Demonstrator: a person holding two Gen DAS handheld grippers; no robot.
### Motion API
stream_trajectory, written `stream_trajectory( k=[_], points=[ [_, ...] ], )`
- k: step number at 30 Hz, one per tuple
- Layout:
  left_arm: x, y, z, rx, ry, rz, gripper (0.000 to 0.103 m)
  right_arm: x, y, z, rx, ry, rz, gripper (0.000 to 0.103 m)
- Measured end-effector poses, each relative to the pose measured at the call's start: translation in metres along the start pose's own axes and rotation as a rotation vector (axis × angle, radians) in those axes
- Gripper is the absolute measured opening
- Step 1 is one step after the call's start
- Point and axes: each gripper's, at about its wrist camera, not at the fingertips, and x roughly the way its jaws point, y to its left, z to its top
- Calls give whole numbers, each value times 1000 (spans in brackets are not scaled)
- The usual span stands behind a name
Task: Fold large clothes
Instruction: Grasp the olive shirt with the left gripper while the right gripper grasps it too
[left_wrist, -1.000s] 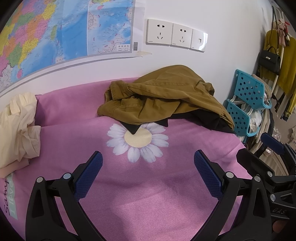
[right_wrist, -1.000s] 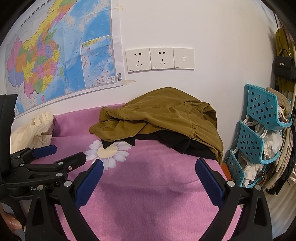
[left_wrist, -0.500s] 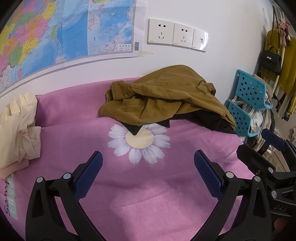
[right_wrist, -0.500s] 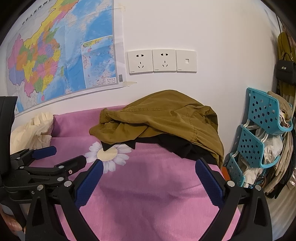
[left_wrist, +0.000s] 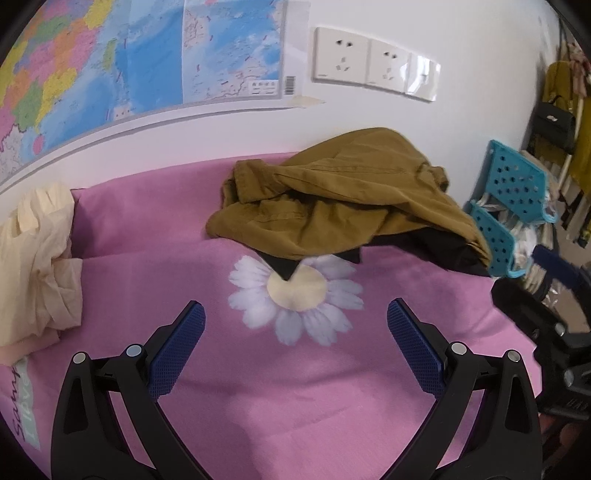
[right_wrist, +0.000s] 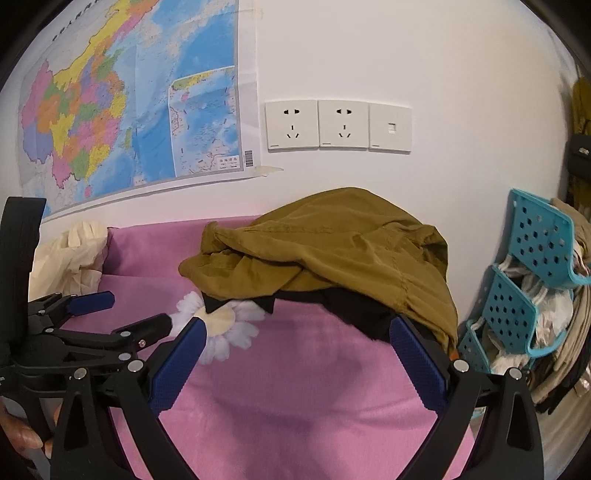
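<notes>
Both claws are hovering over the pink daisy-print cover (left_wrist: 295, 387), empty, nothing grasped yet. Left claw (left_wrist: 295, 345) is spread wide, blue pads apart, aiming straight at the daisy print (left_wrist: 295, 295). Right claw (right_wrist: 295, 363) is also spread wide; the left one is showing at its lower left in the right wrist view.

The olive-brown jacket (left_wrist: 332, 199) is lying crumpled in a heap at the far side of the cover, against the white wall (right_wrist: 443, 74), on top of a black garment (right_wrist: 354, 310) that is peeking out under its near edge. From both claws the heap is sitting ahead and slightly right. Its long axis is running roughly left-right across the view, parallel to the wall, right end drooping toward the blue perforated rack (right_wrist: 532, 266).

Judgement: fold not started, this is the approach step. Right claw looks nearer; its right pad is overlapping the black garment's edge in view, contact cannot be told. Left claw is well apart from the heap, daisy between them. Likely next need: both reaching forward, each taking one end of the near hem.

A cream garment (left_wrist: 37, 258) is bunched at far left, near the wall map (left_wrist: 110, 55), away from both claws.
</notes>
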Motion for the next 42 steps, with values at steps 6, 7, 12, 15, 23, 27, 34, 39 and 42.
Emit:
stream_trajectory(
  k=[6,7,12,15,23,27,34,39,42],
  points=[
    [26,26,12,-58,50,44,97,64,10,30,-165,55,-33,97],
    [30,32,13,-70,55,46,97,83,13,37,-195,76,-37,97],
    [43,53,15,-115,84,74,97,147,33,54,-320,142,-43,97],
    [52,63,14,-121,102,86,97,183,48,58,-400,170,-66,96],
    [74,80,18,-127,148,81,97,212,67,71,-479,162,21,12],
    [85,85,22,-108,151,66,97,173,54,99,-429,82,73,2],
    [103,89,35,-106,130,3,97,162,29,123,-392,79,45,56],
    [111,96,41,-109,126,19,97,214,61,94,-552,181,-6,60],
    [112,102,41,-121,133,-4,97,225,65,96,-553,195,4,2]
  ],
)
